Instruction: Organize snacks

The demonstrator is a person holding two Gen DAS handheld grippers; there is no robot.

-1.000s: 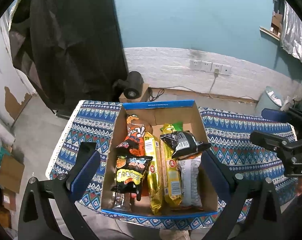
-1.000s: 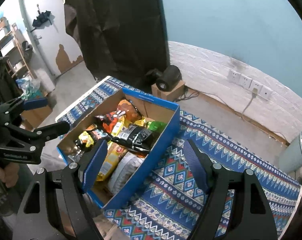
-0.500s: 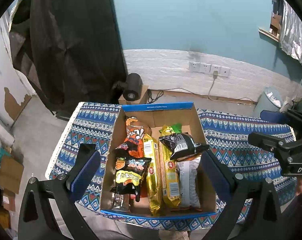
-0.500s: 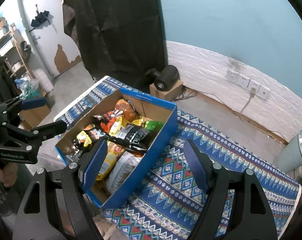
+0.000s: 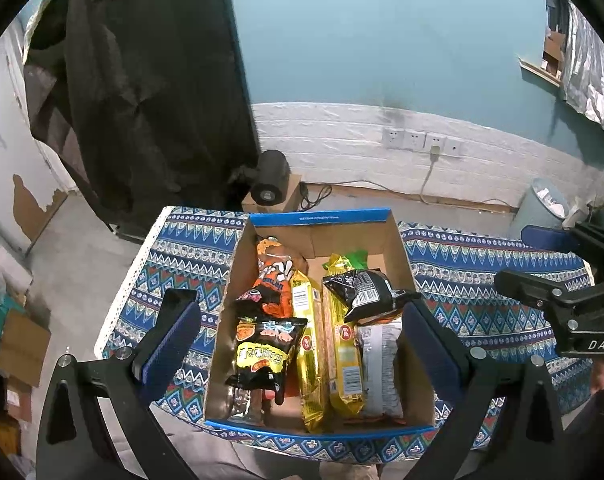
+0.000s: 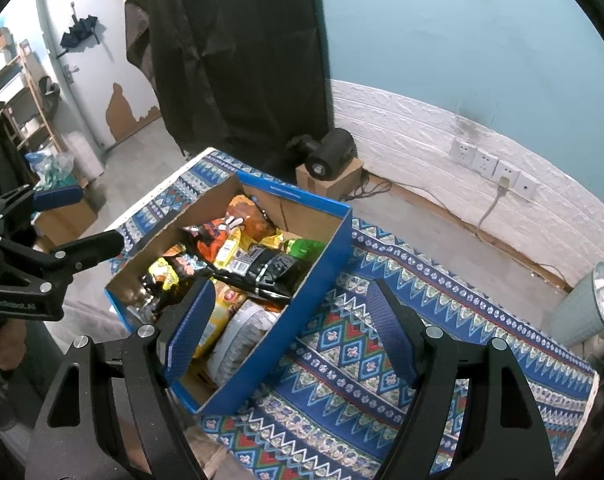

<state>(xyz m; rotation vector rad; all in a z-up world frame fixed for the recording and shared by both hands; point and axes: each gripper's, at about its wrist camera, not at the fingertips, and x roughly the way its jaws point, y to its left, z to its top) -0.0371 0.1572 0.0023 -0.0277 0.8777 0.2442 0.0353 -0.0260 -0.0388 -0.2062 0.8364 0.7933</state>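
Both grippers raised slightly, box (image 5: 320,216) unchanged

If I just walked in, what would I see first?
First, the blue-edged cardboard box in the middle of the patterned blue tablecloth, stuffed with snacks: a shiny black crinkly bag lies on top of long gold packets. Both open hand-held grippers hover over it, left hand-held gripper above the box, right hand-held gripper over the box's right wall.
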